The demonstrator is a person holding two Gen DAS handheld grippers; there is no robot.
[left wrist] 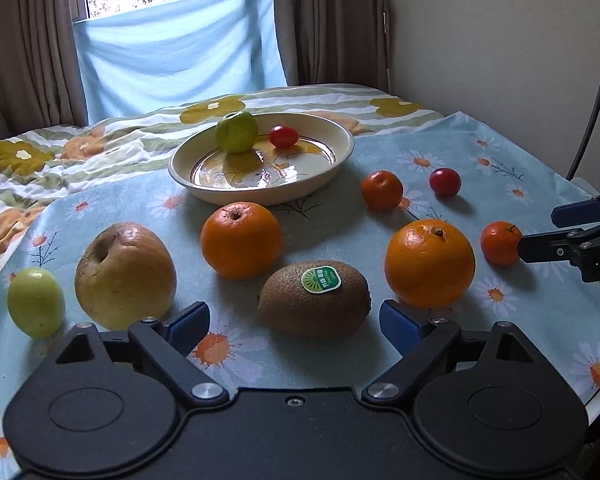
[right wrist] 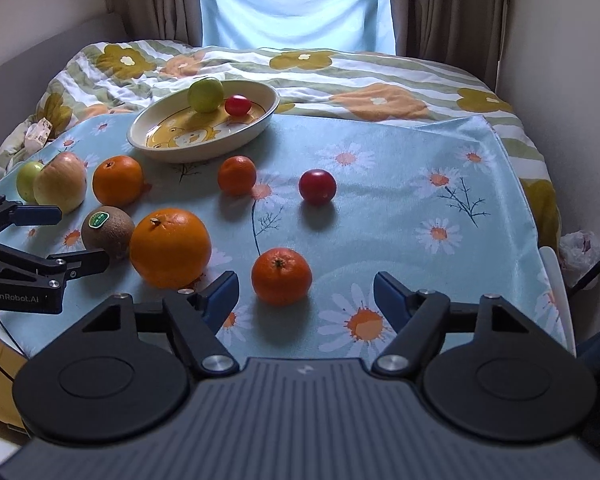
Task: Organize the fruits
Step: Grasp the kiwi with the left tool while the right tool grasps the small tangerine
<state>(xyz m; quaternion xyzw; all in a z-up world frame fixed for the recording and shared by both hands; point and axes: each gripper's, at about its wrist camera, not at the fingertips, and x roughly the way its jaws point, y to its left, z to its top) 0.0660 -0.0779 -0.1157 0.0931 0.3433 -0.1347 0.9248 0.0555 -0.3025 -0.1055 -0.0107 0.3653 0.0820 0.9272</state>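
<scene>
A cream bowl [left wrist: 204, 188] [right wrist: 156, 152] holds a green fruit [left wrist: 236, 132] [right wrist: 206, 94] and a cherry tomato [left wrist: 283, 136] [right wrist: 237, 104]. On the daisy cloth lie a kiwi [left wrist: 314, 304] [right wrist: 107, 232], two oranges [left wrist: 241, 240] [left wrist: 429, 263], a yellow apple [left wrist: 125, 275], a green fruit [left wrist: 35, 302], two mandarins [left wrist: 381, 191] [right wrist: 281, 276] and a tomato [right wrist: 317, 186]. My left gripper [left wrist: 294, 320] is open, just in front of the kiwi. My right gripper [right wrist: 306, 296] is open, the near mandarin just ahead between its fingers.
The cloth [right wrist: 420, 184] lies over a flowered quilt [right wrist: 340, 76] on a bed. Curtains and a window stand behind, walls at both sides. The cloth's right edge [right wrist: 516, 184] drops off near a wall.
</scene>
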